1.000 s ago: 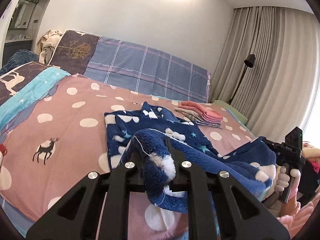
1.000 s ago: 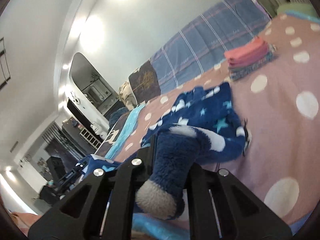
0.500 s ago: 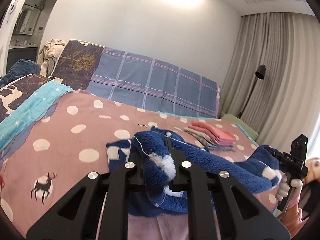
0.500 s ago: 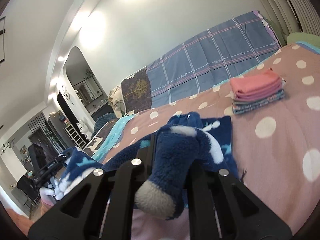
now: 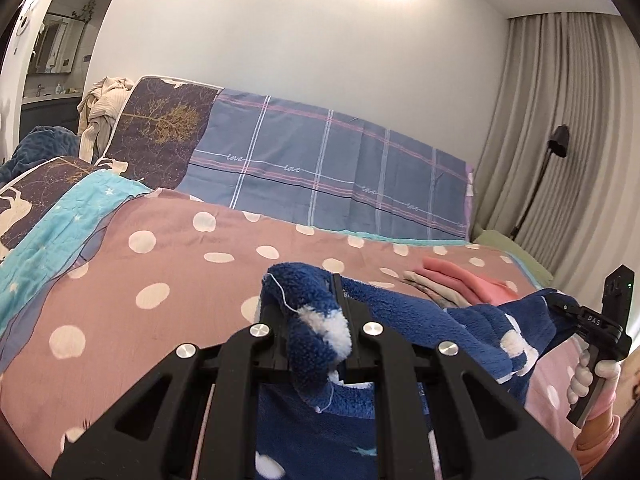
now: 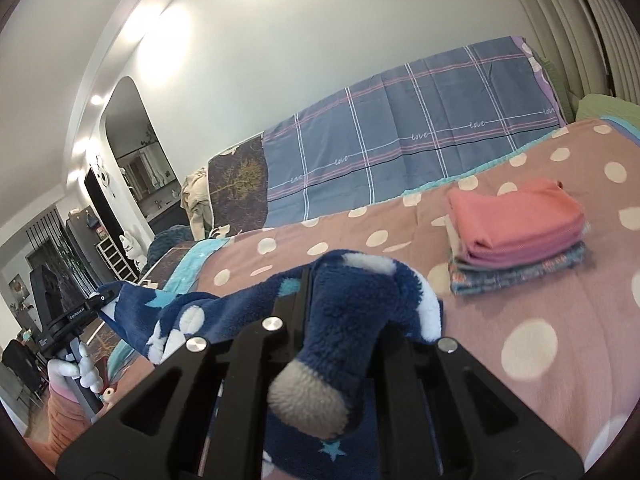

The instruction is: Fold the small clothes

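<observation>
A fluffy navy garment [image 5: 424, 316] with white dots and stars hangs stretched between both grippers above the bed. My left gripper [image 5: 310, 300] is shut on one bunched corner of it. My right gripper [image 6: 348, 292] is shut on the other corner [image 6: 352, 320], where a grey-white patch shows. In the left wrist view the right gripper [image 5: 576, 312] appears at the far right, held by a gloved hand. In the right wrist view the left gripper [image 6: 100, 298] appears at the far left. The lower part of the garment hangs out of sight below the jaws.
The bed has a pink dotted cover [image 5: 168, 256] with a checked blue pillow [image 5: 332, 176] at its head. A stack of folded clothes [image 6: 516, 232], pink on top, lies on the cover toward the right. A floor lamp [image 5: 556, 148] and curtains stand right of the bed.
Both grippers have lifted and drawn the garment back off the bed cover. It lay partly spread on the bed before and now hangs between them. The right wrist view has rolled toward level.
</observation>
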